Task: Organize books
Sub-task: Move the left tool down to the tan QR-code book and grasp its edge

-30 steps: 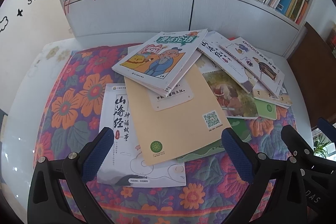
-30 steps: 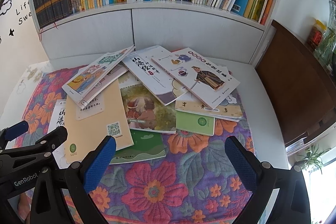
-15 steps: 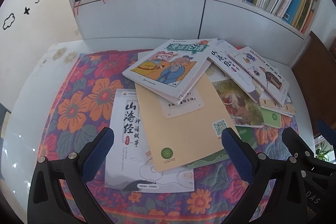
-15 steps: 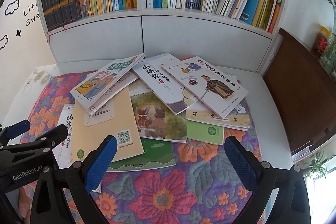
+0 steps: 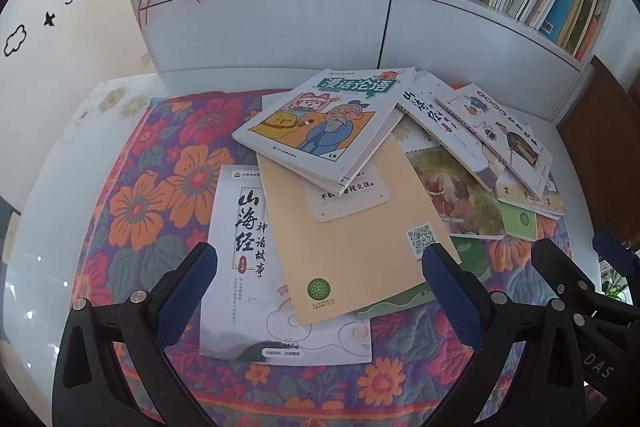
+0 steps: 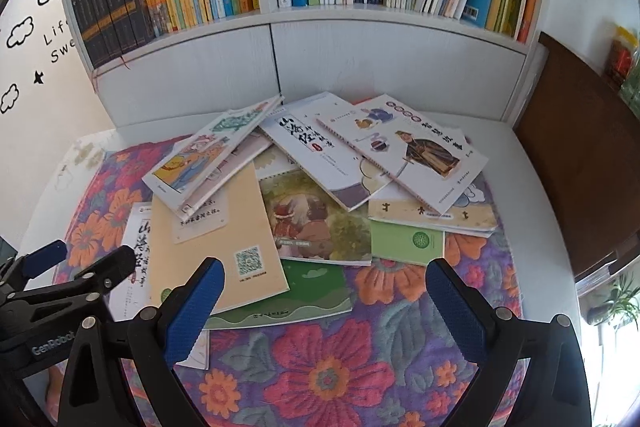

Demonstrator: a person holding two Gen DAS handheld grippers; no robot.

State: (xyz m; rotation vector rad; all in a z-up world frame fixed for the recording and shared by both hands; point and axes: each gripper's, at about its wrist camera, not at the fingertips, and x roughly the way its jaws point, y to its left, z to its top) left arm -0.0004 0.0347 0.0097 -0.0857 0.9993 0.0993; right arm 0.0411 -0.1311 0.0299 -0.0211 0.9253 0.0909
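You are at the very start, as far as these views show: none of the loose books is stacked, squared up or in a grip. Your left gripper [image 5: 320,281] hangs above the near left part of the pile with its jaws spread wide and nothing between them. Your right gripper [image 6: 325,297] hangs over the near middle, equally wide and empty.

The books lie in a loose, overlapping heap on the floral cloth [image 5: 132,187] that covers the white table [image 5: 48,227], just in front of the bookshelf [image 6: 320,15], whose row is already full of upright volumes. Nearest your left gripper is the white book [image 5: 236,239] with black brush characters, lying flat on the cloth. The tan book [image 5: 352,235] overlaps its right side, and the cartoon-cover book [image 5: 324,123] rests tilted on top of the tan one. Under the tan book's near edge sits the green book [image 6: 312,287]. To the right, the painted-cover book [image 6: 316,223], a small green booklet [image 6: 408,241] and the book with a robed figure [image 6: 420,151] fan out across each other.

Everything remains to do: I judge you should lift the top layers first, the cartoon-cover book and the book with a robed figure, since the lower ones are pinned beneath them.
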